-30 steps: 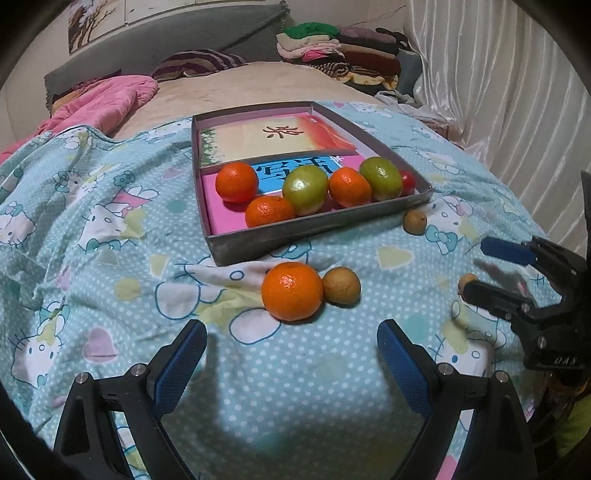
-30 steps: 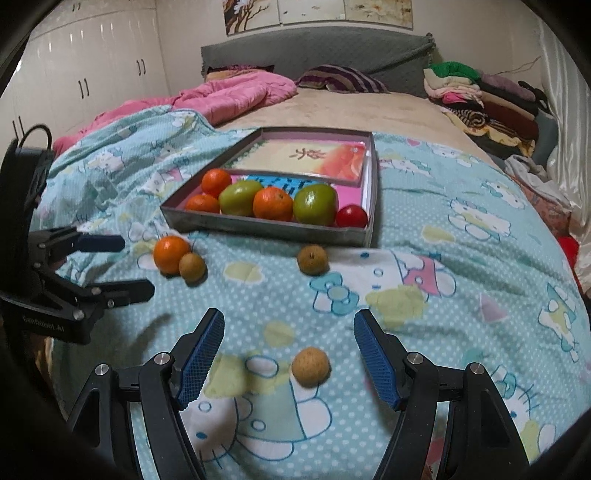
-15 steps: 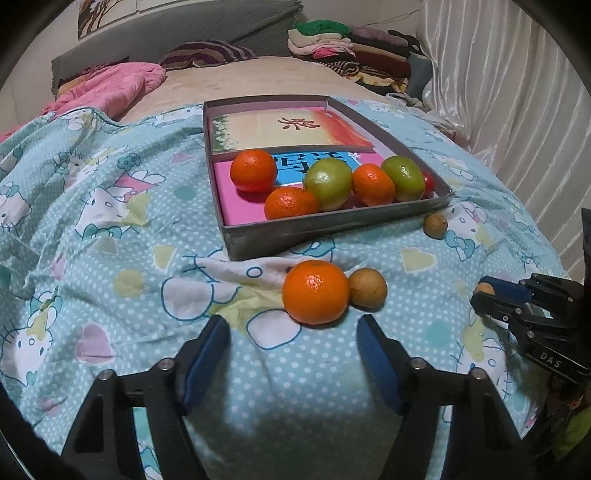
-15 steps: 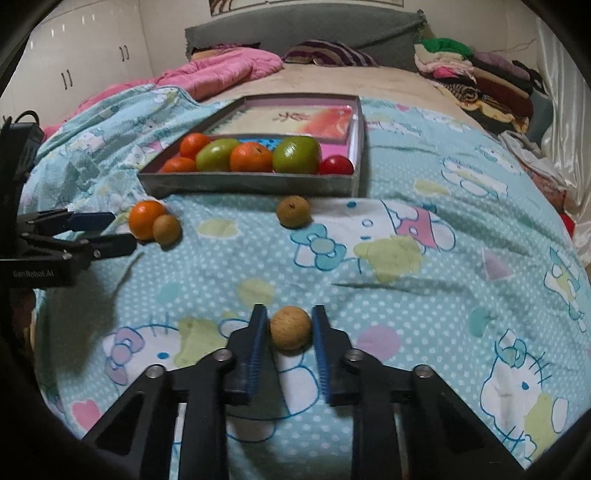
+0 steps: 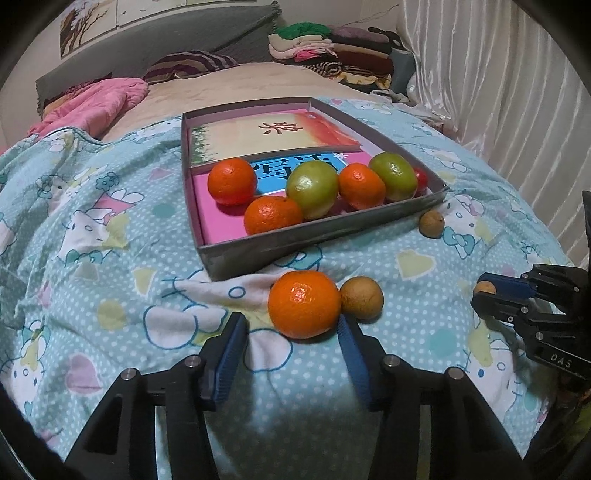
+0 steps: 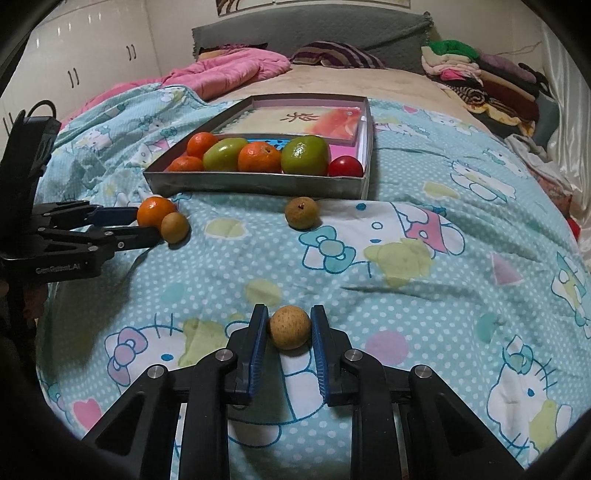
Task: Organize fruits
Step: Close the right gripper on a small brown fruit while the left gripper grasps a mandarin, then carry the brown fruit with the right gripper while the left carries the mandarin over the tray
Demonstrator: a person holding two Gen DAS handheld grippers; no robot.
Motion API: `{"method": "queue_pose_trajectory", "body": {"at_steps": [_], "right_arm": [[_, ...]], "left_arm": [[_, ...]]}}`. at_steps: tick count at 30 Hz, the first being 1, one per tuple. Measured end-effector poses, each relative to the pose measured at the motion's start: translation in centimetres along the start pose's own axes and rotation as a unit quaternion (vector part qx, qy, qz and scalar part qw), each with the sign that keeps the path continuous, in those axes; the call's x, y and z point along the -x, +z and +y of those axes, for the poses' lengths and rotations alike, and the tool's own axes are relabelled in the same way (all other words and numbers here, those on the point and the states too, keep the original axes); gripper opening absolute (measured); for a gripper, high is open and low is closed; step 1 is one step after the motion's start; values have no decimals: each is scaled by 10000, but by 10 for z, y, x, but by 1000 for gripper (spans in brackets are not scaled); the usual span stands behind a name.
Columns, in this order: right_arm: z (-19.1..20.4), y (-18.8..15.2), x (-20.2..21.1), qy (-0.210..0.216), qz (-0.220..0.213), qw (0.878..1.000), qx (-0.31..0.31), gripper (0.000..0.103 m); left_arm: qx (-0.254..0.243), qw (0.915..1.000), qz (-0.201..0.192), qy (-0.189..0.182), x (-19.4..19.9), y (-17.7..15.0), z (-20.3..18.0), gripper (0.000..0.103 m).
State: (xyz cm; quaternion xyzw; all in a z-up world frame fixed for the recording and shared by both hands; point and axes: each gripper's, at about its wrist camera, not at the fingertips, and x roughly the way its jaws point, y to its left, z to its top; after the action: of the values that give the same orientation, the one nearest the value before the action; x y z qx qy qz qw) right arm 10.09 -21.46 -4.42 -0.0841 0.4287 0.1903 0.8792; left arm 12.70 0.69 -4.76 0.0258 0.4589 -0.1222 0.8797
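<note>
- The left gripper (image 5: pixel 291 332) is sitting low over the quilt (image 5: pixel 110 258), jaws apart and just now narrowing around the loose orange (image 5: pixel 303 303); pads not yet pressing.
- A small brown longan (image 5: pixel 362 297) is touching that orange's right side.
- The tray (image 5: pixel 325 232) is lying long axis slanting away, holding oranges and green fruits.
- The right gripper (image 6: pixel 289 328) is clamping a round longan (image 6: pixel 290 328).

Home bedroom: a bed with grey headboard (image 6: pixel 310 33) is seen, covered by cartoon-cat quilt (image 6: pixel 406 258); folded clothes (image 6: pixel 480 77) stacked beside headboard, white wardrobe (image 6: pixel 92 66) left of it.
</note>
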Motion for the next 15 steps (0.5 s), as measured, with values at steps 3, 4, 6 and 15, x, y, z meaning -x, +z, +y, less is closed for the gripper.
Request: {"method": "queue_pose_trajectory", "body": {"at_steps": [3,4,6,15], "right_arm": [[-1,0,-1,20,4,10000,-16,24],[-1,0,-1,27,4,10000,-19,24],[-1,1,-2,36,15,10000,-21,24],[-2,4,3,103,-113,9999,-61,24]], "left_arm": [[-39,10000,-33,-31,-3,4,-1,52],[-37,10000,-35,-47,-4,5,0,52],[55,9998,-44,-181,-8,7,3,52],[324,9981,-56,-521,-15,15,12,41]]}}
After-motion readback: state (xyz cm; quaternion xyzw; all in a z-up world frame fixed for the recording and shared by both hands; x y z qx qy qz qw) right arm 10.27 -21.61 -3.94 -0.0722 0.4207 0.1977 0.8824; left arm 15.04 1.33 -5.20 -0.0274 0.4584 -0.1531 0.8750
